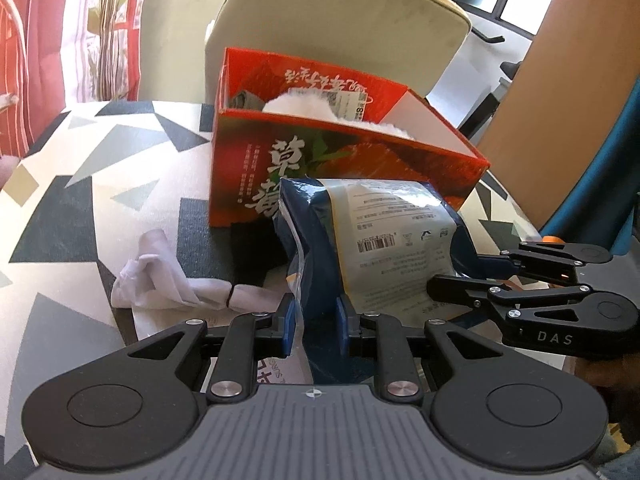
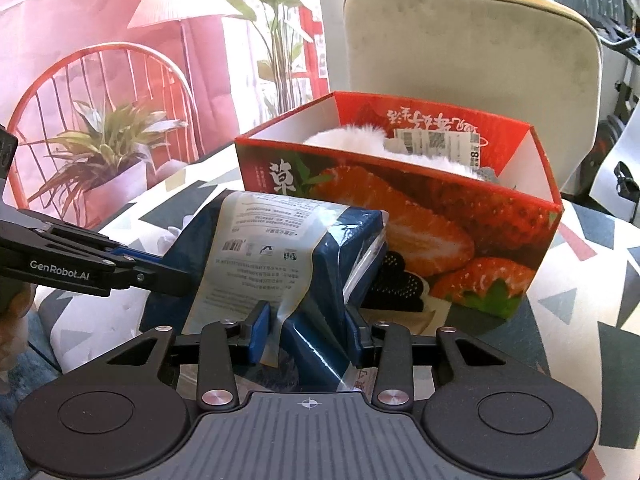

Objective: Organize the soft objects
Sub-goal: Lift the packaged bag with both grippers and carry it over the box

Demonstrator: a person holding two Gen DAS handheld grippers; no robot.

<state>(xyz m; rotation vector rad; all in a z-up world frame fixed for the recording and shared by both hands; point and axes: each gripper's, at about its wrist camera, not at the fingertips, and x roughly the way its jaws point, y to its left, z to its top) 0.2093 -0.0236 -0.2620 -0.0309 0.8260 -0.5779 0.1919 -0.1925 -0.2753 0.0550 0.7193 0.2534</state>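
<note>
A soft pack in blue plastic wrap with a white printed label [image 1: 384, 232] [image 2: 260, 248] hangs just above the table, in front of a red strawberry-printed box [image 1: 360, 168] [image 2: 460, 232]. My left gripper [image 1: 316, 316] [image 2: 160, 270] is shut on the pack's left end, its blue pads pinching the wrap. My right gripper [image 2: 307, 328] [image 1: 460, 272] is shut on the right end. The open box holds a white fluffy item [image 1: 300, 104] [image 2: 348, 140] and a grey item [image 1: 244, 100]. A crumpled white cloth [image 1: 160, 276] lies on the table to the left of the pack.
The table wears a cloth with grey, black and white triangles [image 1: 80, 168]. A black dotted item [image 2: 396, 280] lies against the box's front wall. A beige chair [image 1: 340, 20] stands behind the box and a blue chair [image 1: 600, 160] at the right.
</note>
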